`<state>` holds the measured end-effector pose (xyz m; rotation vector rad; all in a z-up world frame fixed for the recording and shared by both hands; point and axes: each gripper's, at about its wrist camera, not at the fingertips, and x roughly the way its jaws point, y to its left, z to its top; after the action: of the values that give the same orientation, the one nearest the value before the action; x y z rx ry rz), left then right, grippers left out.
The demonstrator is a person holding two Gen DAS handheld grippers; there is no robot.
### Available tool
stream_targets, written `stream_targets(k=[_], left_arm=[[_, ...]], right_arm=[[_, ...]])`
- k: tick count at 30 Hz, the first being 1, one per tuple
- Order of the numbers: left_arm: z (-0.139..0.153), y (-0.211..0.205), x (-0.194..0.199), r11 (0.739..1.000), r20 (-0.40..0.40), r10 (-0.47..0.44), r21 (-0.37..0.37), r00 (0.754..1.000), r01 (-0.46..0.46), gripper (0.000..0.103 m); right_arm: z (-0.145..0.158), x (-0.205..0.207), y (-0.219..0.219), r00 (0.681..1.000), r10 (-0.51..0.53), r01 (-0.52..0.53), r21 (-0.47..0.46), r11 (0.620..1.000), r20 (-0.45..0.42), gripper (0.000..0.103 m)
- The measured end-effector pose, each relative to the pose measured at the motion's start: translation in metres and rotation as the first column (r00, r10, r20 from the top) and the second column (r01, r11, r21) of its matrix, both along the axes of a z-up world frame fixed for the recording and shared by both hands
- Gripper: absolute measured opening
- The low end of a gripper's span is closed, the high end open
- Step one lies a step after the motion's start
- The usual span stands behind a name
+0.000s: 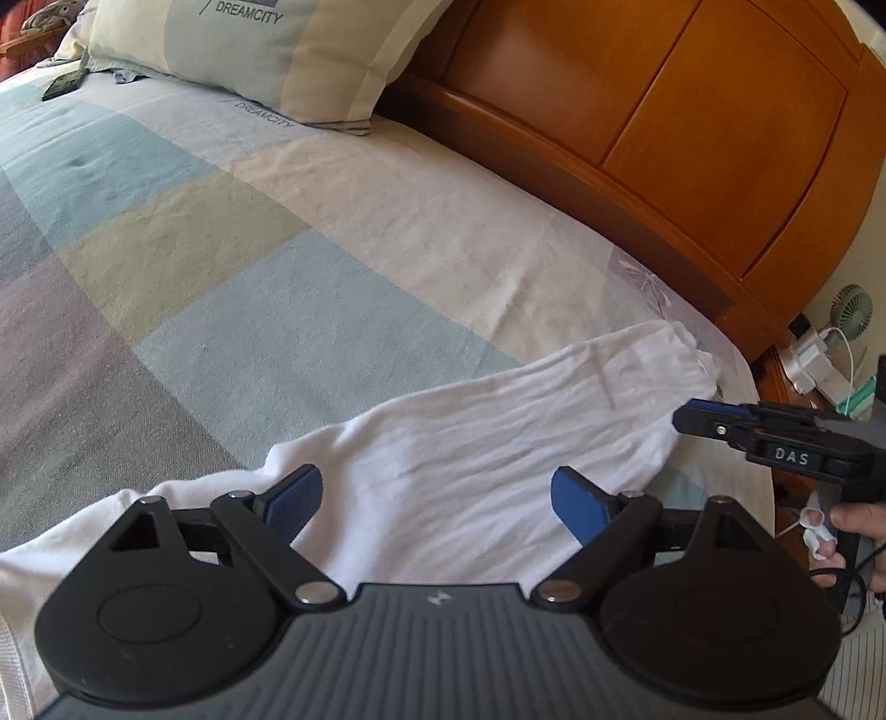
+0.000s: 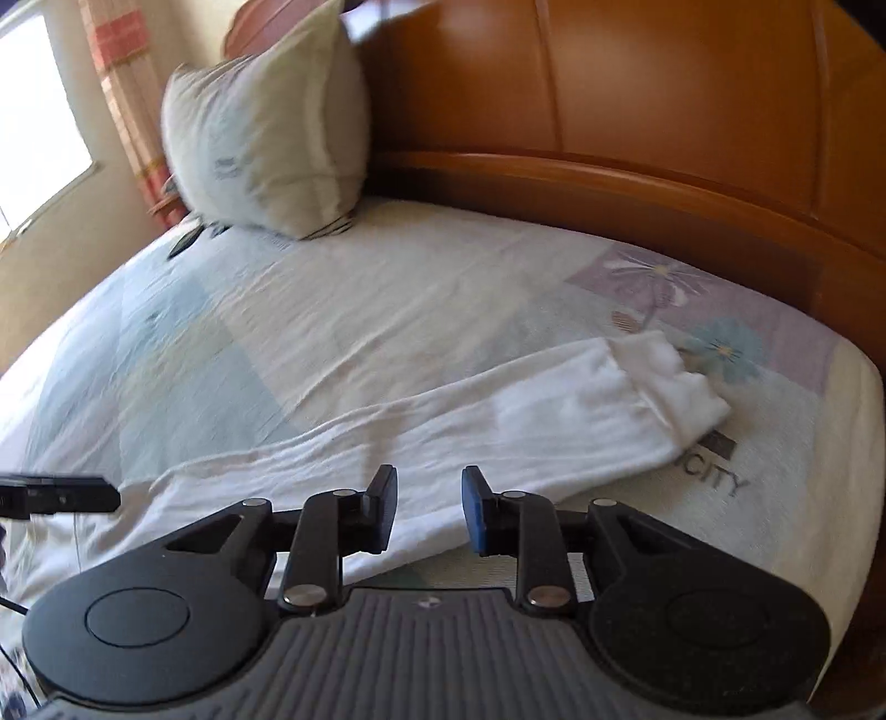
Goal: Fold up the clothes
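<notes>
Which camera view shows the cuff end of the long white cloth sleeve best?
The right wrist view: the long white cloth sleeve lies across its middle, and the gathered cuff end is fully visible. In the left wrist view the cuff end sits near the bed's edge, smaller.

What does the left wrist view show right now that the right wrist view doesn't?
Only the left wrist view: the bedside stand with a small fan and a charger, the person's hand on the right gripper, and the DREAMCITY print on the pillow.

Only the right wrist view: the window, the curtain, and the flower print on the bedsheet near the white garment's cuff.

Both: the white garment lying on the bed, the wooden headboard, and the left gripper, jaws open and empty.
</notes>
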<state>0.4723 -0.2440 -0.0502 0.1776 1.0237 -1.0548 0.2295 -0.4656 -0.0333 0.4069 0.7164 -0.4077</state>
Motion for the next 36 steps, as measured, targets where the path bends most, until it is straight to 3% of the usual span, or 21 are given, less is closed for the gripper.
stream_targets(k=[3,6,9,11,14,15,18,20,22,28,31,33,35,36], left_arm=[[-0.018,-0.002,-0.005,0.997,0.013,-0.003,0.075,1.000,0.002,0.089],[-0.030,0.001,-0.001,0.997,0.052,0.031,0.070,0.998,-0.035,0.089],[-0.031,-0.008,0.012,0.997,0.077,0.046,0.059,0.996,-0.050,0.090],[-0.031,-0.017,0.021,0.996,0.085,0.065,0.058,0.994,-0.070,0.090],[-0.022,-0.022,0.033,0.992,0.068,0.109,0.051,0.992,-0.113,0.089],[-0.017,-0.019,0.035,0.991,0.064,0.127,0.040,0.990,-0.130,0.089],[0.005,0.005,0.034,0.982,0.064,0.186,0.012,0.981,-0.187,0.090],[0.014,0.025,0.030,0.973,0.045,0.230,0.019,0.972,-0.231,0.091],[0.016,0.049,0.021,0.961,0.015,0.273,0.028,0.962,-0.273,0.091],[-0.021,0.086,0.007,0.922,-0.013,0.372,0.121,0.928,-0.368,0.091],[-0.030,0.094,0.010,0.911,-0.027,0.409,0.067,0.912,-0.406,0.095],[-0.030,0.090,0.016,0.912,-0.031,0.407,0.071,0.913,-0.404,0.097],[-0.030,0.088,0.020,0.917,-0.022,0.396,0.065,0.918,-0.394,0.097],[-0.030,0.087,0.022,0.919,-0.017,0.390,0.062,0.921,-0.388,0.097]], right_arm=[[-0.015,0.033,0.023,0.982,0.177,-0.180,-0.047,0.983,-0.064,0.033],[-0.032,0.047,0.027,0.961,0.240,-0.255,-0.096,0.962,-0.140,0.036],[-0.029,0.040,0.002,0.972,0.185,-0.206,-0.147,0.967,-0.145,0.034],[-0.026,0.037,-0.018,0.980,0.133,-0.154,-0.136,0.979,-0.151,0.029],[-0.021,0.039,-0.035,0.981,0.079,-0.101,-0.119,0.988,-0.175,0.033],[-0.017,0.042,-0.033,0.981,0.077,-0.099,-0.114,0.989,-0.180,0.035],[0.002,0.050,-0.016,0.981,0.116,-0.135,-0.121,0.983,-0.156,0.054],[0.012,0.058,0.000,0.978,0.156,-0.172,-0.113,0.979,-0.137,0.077],[0.016,0.068,0.019,0.967,0.212,-0.227,-0.098,0.969,-0.138,0.092],[0.000,0.098,0.086,0.903,0.410,-0.416,-0.021,0.909,-0.126,0.093],[-0.012,0.112,0.120,0.861,0.492,-0.500,-0.033,0.866,-0.126,0.093],[-0.022,0.117,0.130,0.840,0.513,-0.533,-0.087,0.842,-0.178,0.093],[-0.035,0.117,0.119,0.839,0.489,-0.528,-0.139,0.838,-0.241,0.095],[-0.038,0.113,0.101,0.858,0.462,-0.496,-0.132,0.858,-0.225,0.096]])
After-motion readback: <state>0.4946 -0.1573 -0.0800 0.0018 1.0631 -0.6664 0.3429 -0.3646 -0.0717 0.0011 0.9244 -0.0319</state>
